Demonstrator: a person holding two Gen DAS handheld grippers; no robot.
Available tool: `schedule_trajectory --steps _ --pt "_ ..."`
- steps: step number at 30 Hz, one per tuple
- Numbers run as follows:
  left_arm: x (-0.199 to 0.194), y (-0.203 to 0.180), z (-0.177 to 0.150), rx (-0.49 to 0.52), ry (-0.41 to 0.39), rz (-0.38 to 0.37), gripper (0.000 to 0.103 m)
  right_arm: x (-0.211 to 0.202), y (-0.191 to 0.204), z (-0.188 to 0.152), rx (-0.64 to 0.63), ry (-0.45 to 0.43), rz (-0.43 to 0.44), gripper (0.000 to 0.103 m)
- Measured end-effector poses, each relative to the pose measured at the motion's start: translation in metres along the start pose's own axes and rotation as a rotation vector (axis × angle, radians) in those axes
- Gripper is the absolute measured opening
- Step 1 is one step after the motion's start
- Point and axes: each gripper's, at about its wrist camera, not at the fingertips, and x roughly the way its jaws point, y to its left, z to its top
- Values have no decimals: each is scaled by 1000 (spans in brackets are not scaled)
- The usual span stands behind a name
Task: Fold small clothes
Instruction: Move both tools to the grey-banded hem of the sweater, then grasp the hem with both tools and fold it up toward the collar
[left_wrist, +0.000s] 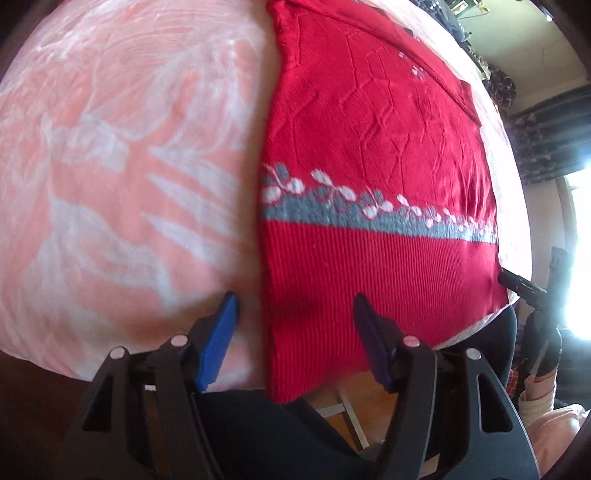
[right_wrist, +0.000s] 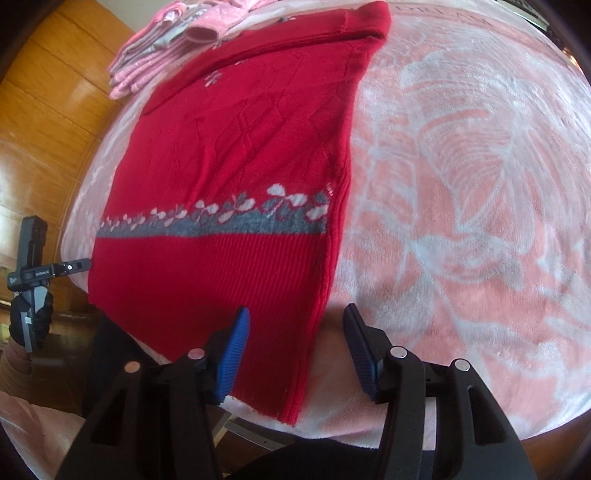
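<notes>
No lettering on the blanket (right_wrist: 461, 229) reads clearly

Two handheld grippers are showing black, triangular-cutout frames studded with round silver pins; the left gripper (left_wrist: 295, 314) and right gripper (right_wrist: 295, 328) are each carrying ribbed blue fingers (right_wrist: 234, 358). A black glove (right_wrist: 31, 317) and pink sleeve (right_wrist: 22, 417) are showing on the person.
</notes>
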Motion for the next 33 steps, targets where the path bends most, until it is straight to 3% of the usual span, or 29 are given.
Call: schedule_trajectory --steps 3,5,7,13,15,20,23,27,33 --pt "1 -5 -5 11 0 -12 63 -2 1 -3 -1 3 14 54" --pt "0 -7 -9 -5 3 -97 55 -1 5 -5 -12 9 15 54" --pt "5 -11 -12 -17 22 -144 54 -1 8 -8 -31 17 10 54" --pt "12 -10 -13 -38 21 -141 54 3 13 -7 -58 33 6 52" --pt "10 -11 -13 -33 22 -127 49 3 14 -8 -69 38 0 50" --pt "11 -8 -12 -15 13 -56 20 6 11 -8 -55 46 37 21" --pt "11 -4 -11 -34 9 -79 7 7 10 -9 -50 47 51 14" --pt "6 -7 -12 -19 -9 -84 6 3 9 -9 -34 39 105 8" --pt "-15 -16 -4 -18 -80 -176 6 -13 -2 -3 51 -26 267 8"
